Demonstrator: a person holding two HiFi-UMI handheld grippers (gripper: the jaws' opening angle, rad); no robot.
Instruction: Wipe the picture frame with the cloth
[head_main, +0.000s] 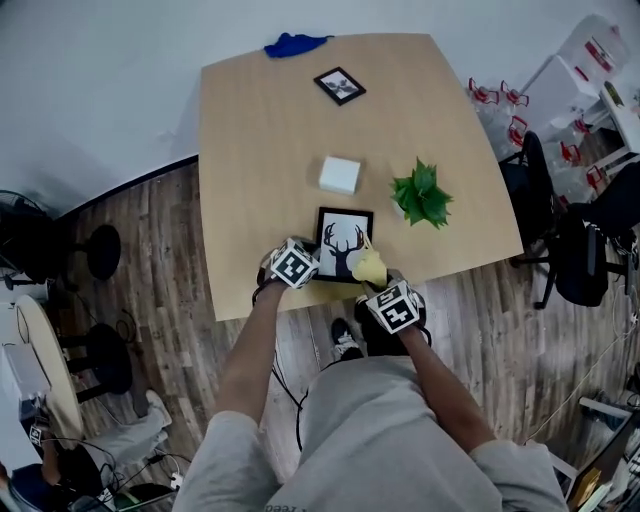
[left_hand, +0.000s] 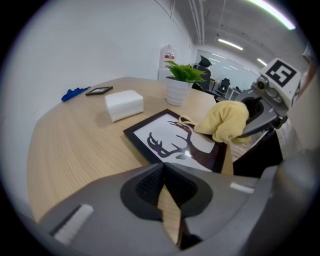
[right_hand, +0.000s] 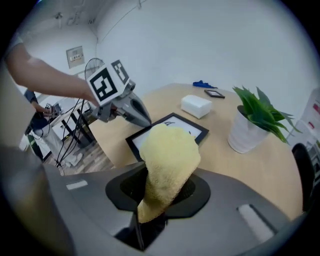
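The picture frame (head_main: 345, 243) lies flat on the wooden surface (head_main: 260, 150), close to the edge nearest to me. Its long axis runs away from me, and the deer's antlers point to the far side, so the top of the picture is away from me. The frame is black, with a dark deer head on white.

My right claw (right_hand: 149, 220) is closed on the yellow cloth (right_hand: 167, 160). The cloth stands up from the jaws as one thick bundle, and its free end rests on the near right part of the frame. My left claw (left_hand: 170, 200) has its jaws together with nothing between them. Its tips are at the near left corner of the frame; whether they press on it I cannot tell.

Each claw carries one cube with black-and-white square markers. A small notice (right_hand: 75, 56) hangs on the wall, too small to read.

I count two frames: this one and a smaller frame (head_main: 340, 85) near the far edge, turned at an angle. There is one white box (head_main: 340, 174) beyond the deer frame, one potted plant (head_main: 421, 193) to its right, and one blue object (head_main: 294, 44) at the far edge.
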